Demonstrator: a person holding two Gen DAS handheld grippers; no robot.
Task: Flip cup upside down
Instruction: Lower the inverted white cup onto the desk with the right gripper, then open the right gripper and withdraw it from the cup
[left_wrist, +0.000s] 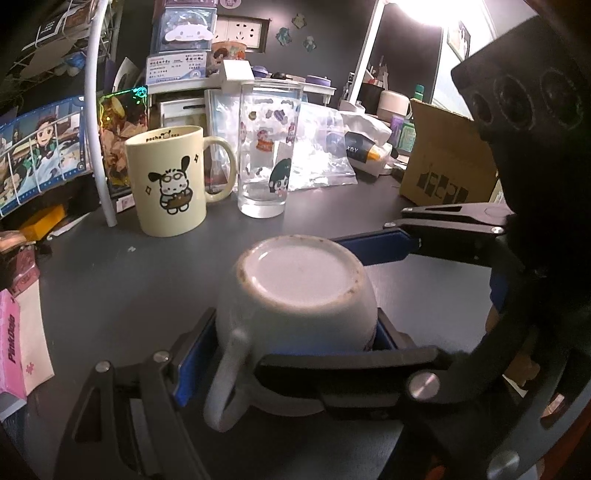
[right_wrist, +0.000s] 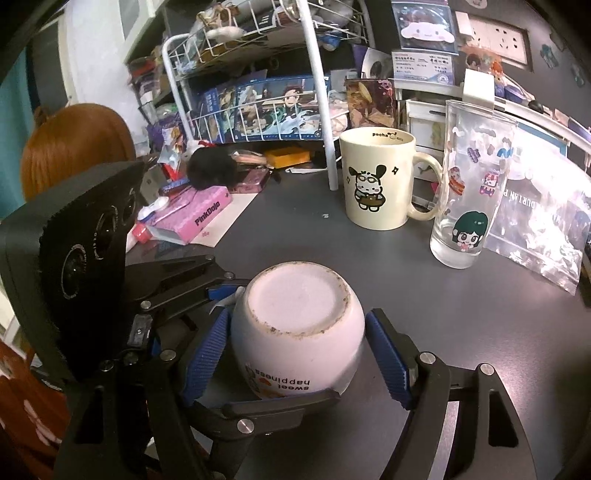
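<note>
A round white cup (left_wrist: 295, 291) stands upside down on the dark table, base up, handle toward the left wrist camera. It also shows in the right wrist view (right_wrist: 299, 325), with "sweet happiness" printed upside down. My left gripper (left_wrist: 295, 332) has its blue pads against both sides of the cup. My right gripper (right_wrist: 295, 350) straddles the cup; its left pad (right_wrist: 207, 354) looks close to touching, its right pad (right_wrist: 388, 354) stands a little off. The right gripper's finger (left_wrist: 373, 247) shows behind the cup in the left wrist view.
A cream cartoon mug (left_wrist: 170, 181) (right_wrist: 380, 181) and a tall sticker-covered glass (left_wrist: 267, 147) (right_wrist: 472, 184) stand upright behind the cup. A cardboard box (left_wrist: 447, 158), plastic bags (right_wrist: 546, 229), a pink box (right_wrist: 192, 218) and a white wire rack (right_wrist: 321, 92) ring the table.
</note>
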